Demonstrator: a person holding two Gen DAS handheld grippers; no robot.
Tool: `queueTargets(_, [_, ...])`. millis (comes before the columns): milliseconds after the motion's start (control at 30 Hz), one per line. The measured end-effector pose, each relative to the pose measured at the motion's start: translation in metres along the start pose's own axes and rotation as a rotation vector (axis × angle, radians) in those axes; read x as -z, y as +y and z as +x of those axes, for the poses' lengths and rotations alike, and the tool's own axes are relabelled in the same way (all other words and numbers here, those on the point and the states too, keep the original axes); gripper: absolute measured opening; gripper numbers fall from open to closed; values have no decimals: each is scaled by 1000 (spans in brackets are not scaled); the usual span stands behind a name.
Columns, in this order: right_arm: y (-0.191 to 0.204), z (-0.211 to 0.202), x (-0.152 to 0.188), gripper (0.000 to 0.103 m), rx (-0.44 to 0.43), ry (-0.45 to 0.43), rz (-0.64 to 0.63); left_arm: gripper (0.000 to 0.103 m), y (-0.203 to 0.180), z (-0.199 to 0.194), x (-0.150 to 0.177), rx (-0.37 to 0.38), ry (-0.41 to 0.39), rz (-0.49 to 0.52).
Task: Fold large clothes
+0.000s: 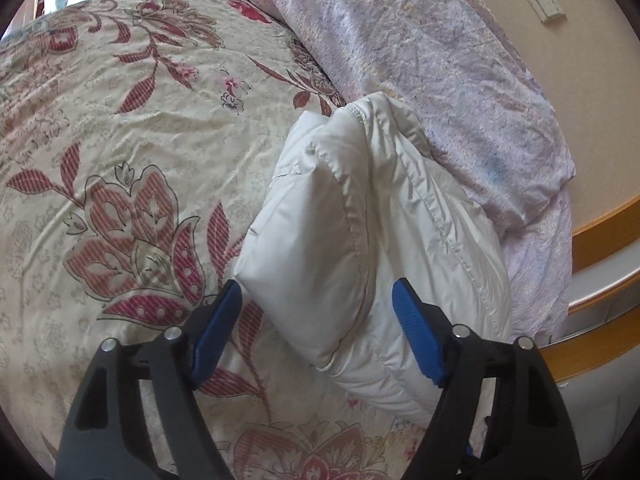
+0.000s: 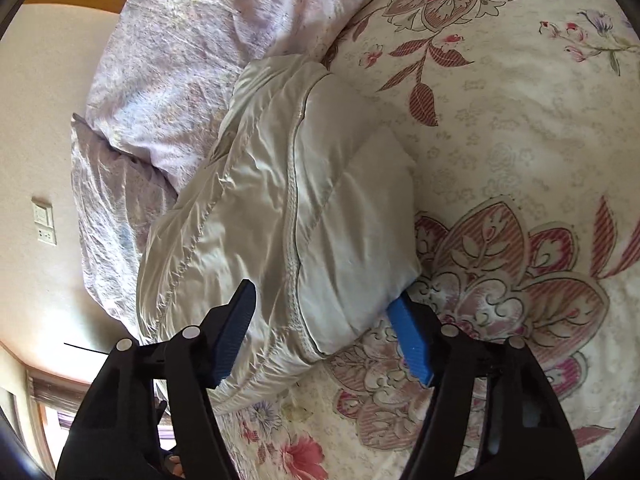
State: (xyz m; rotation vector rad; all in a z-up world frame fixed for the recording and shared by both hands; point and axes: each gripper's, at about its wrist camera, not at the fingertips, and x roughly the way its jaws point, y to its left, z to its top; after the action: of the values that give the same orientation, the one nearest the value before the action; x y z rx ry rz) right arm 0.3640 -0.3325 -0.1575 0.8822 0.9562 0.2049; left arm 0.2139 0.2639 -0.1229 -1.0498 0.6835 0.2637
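White puffy jacket [image 1: 360, 240] is lying on the floral bedsheet [image 1: 120, 120] as a compact, thick bundle, its far side touching the lilac duvet [image 1: 440, 80] heaped along the wall. Layers are already sitting one over another, stitched seams curving across the top; no sleeve or hem is trailing loose in either view. Folding is looking nearly done, judging by the shape.

Left gripper [image 1: 318, 312] is hovering over the near end of the bundle, fingers spread wide, gripping nothing. Right gripper [image 2: 326, 312] is doing likewise from the opposite side, fingers wide, one blue pad [image 2: 408, 340] touching or tucked just under the bundle's edge; cannot tell which.

Likely remaining: pressing flat, squaring the edges, or one last fold.
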Motion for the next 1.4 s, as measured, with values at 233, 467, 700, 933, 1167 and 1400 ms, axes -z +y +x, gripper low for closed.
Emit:
queueTargets(233, [-1, 0, 5, 34, -55, -47, 11, 39, 11, 7, 0, 83, -6, -115])
queueTargets(467, [12, -18, 10, 23, -110, -79, -39, 23, 0, -14, -4, 112, -32, -70])
queueTargets(700, [17, -51, 40, 21, -206, -37, -108, 23, 23, -72, 1, 157, -27, -66])
queueTargets(933, [-5, -72, 99, 21, -244, 58, -164, 23, 80, -131, 28, 150, -10, -88])
queueTargets(1167, [-15, -99, 142, 28, -191, 68, -256, 29, 106, -166, 53, 122, -25, -75])
queueTargets(1400, [22, -144, 152, 64, 142, -294, -492, 71, 108, -167, 58, 65, -61, -10])
